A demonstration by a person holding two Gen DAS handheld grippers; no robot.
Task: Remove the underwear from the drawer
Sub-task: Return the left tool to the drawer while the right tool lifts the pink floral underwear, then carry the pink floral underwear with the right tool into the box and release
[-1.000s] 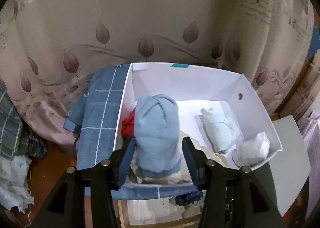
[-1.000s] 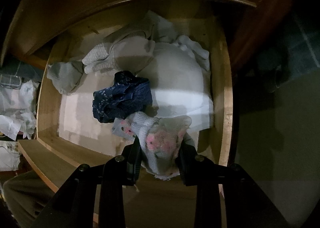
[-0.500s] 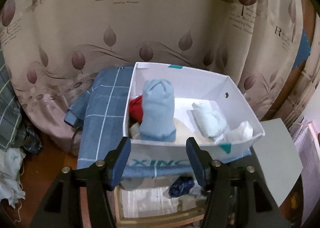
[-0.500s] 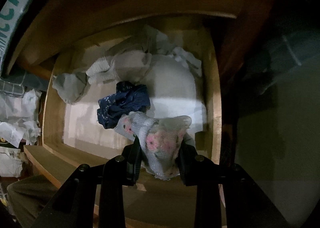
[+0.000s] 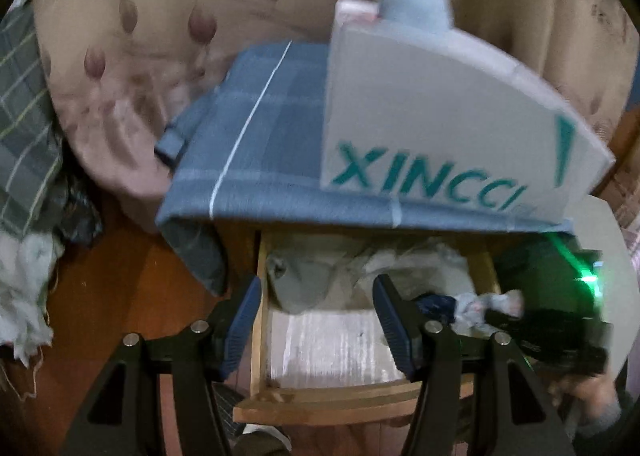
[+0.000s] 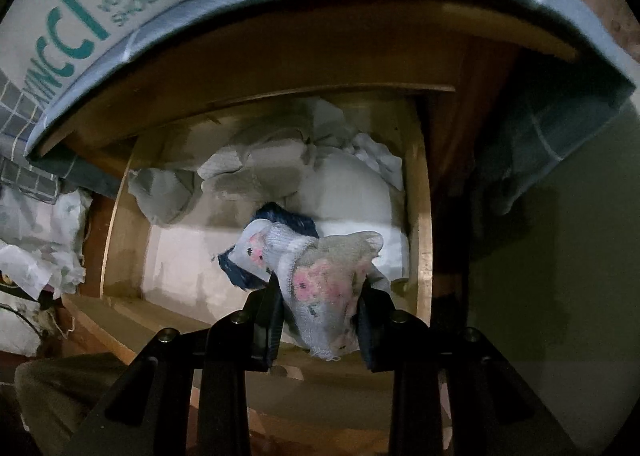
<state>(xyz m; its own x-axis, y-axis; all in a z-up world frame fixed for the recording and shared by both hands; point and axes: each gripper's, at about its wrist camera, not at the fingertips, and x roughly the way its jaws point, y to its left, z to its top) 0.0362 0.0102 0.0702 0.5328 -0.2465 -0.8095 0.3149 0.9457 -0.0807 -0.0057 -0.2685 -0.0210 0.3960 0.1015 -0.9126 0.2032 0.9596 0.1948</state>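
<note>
Two grippers: the right gripper (image 6: 320, 316) pinches white pink-flowered cloth underwear (image 6: 324, 284) above the open wooden drawer (image 6: 424, 215); the left gripper (image 5: 316, 316) stands apart, empty.

You are working in a lived-in bedroom at home: a wooden drawer (image 6: 420, 215) of rumpled underclothes stands open below a shoebox (image 5: 440, 127) on a checked cloth (image 5: 256, 159), with a leaf-print curtain (image 5: 168, 15) behind.

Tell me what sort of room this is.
Probably a bedroom: an open wooden drawer full of underwear, a leaf-print curtain behind the cabinet, and heaps of clothes on the floor beside it.
</note>
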